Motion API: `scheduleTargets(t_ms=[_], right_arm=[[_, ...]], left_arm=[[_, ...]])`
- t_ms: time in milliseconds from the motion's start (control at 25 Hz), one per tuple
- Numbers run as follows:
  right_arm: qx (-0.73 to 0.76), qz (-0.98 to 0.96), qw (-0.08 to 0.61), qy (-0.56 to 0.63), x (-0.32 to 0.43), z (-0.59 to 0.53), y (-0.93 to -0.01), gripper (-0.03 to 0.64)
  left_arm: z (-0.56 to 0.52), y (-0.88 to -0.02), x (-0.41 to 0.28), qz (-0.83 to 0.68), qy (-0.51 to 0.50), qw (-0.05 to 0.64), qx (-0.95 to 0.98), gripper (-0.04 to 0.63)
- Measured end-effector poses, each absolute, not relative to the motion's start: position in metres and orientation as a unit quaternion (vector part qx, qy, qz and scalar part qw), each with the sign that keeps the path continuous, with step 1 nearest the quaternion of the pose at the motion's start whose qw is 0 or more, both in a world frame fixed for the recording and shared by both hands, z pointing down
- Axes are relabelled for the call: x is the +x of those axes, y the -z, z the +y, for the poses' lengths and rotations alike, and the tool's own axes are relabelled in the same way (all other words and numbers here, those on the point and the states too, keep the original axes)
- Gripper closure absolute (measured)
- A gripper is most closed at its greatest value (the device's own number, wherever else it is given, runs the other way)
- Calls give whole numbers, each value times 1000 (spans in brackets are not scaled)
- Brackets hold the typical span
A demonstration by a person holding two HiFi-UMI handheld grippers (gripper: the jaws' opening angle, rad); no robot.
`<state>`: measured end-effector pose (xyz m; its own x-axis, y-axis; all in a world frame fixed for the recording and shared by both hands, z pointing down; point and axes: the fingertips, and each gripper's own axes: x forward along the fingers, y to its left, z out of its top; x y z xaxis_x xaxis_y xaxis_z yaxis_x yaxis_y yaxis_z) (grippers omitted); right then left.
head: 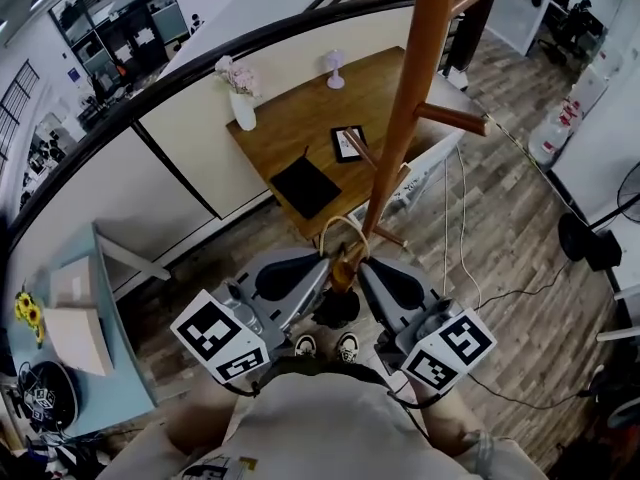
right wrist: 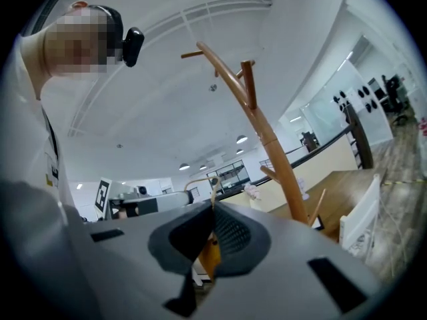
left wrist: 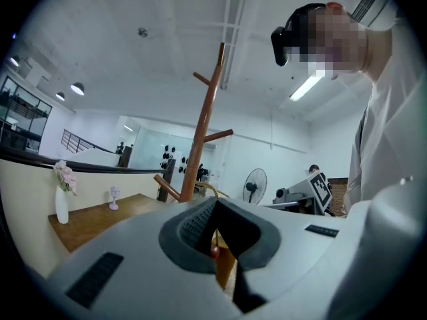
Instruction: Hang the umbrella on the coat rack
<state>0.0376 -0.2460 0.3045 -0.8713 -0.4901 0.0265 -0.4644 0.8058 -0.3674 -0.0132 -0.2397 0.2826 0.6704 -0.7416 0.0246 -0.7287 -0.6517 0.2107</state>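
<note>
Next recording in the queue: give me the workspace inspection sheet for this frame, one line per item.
Surface: wood-plank floor; the person stands on it and no worktop is in use.
Job's things: umbrella held low, close to the coat rack pole; not yet hung on a peg.
Clutter: wooden table behind the rack carries a vase, a black pad and a small tablet.
Grippers: left gripper and right gripper are both shut on the umbrella, from opposite sides.
Cables: white cord and dark cable lie on the floor to the rack's right.
Surroundings: floor fan at right, blue side table at left.
</note>
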Motion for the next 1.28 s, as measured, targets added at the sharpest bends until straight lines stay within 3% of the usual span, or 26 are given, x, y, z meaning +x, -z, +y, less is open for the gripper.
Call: scheduleTargets(t_ms=[640, 1280], right_arm=[[-308, 921, -14, 236, 30, -263, -394, 609], [-359, 886, -76, 283, 41, -291, -560, 609]], left_arm=[[-262, -371, -22, -370, 3, 163, 915, 595], [-295, -542, -13, -347, -31, 244, 905, 595]])
